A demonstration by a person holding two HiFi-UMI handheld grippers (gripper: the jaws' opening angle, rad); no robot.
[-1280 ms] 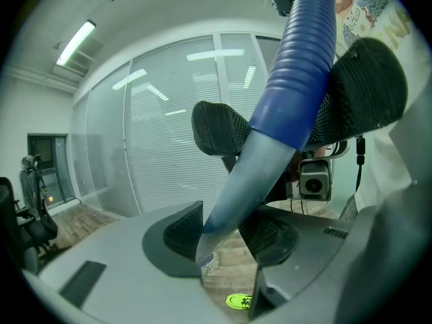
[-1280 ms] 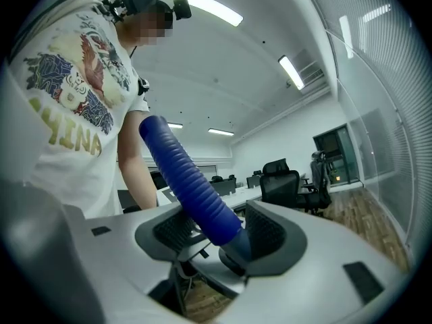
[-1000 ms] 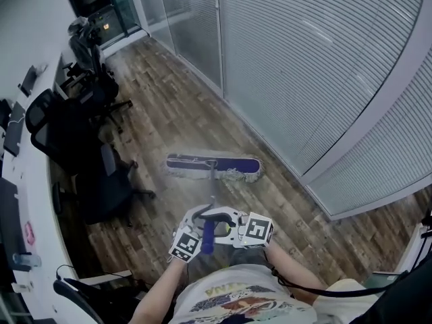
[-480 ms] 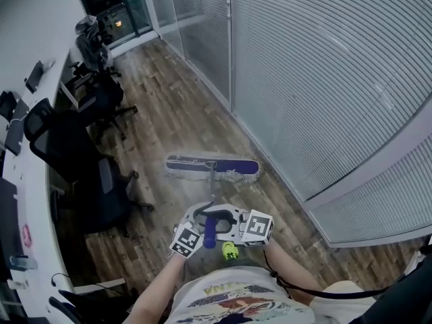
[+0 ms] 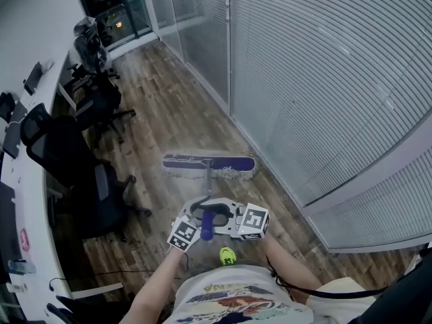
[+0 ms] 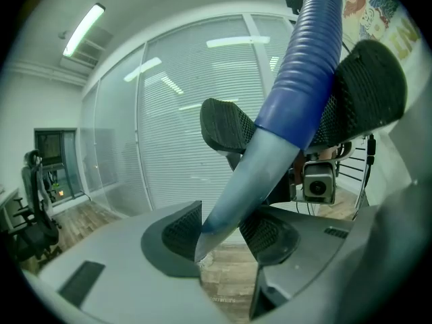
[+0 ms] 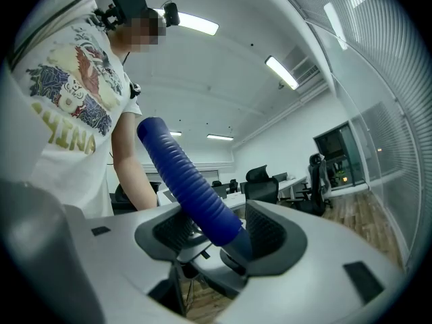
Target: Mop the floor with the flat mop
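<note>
The flat mop's blue head [image 5: 209, 165] with its white fringe lies flat on the wood floor [image 5: 169, 106], just ahead of me and close to the glass wall. Its silvery handle [image 6: 236, 194] rises to a blue ribbed grip [image 5: 206, 225]. In the head view my left gripper [image 5: 196, 223] and right gripper [image 5: 223, 220] face each other, both shut on that grip. The handle passes between the left gripper's [image 6: 226, 233] pads in its own view. The blue grip [image 7: 189, 181] is clamped in the right gripper [image 7: 219, 231].
A glass partition with blinds [image 5: 324, 79] runs along the right. Black office chairs [image 5: 94, 194] and a long white desk [image 5: 13, 181] line the left. A yellow-green shoe [image 5: 227, 255] shows below the grippers. A black cable [image 5: 324, 292] hangs at my right arm.
Both grippers and the mop have travelled along the floor beside the glass wall. A yellow-green shoe has come into view. Both grips on the handle are unchanged.
</note>
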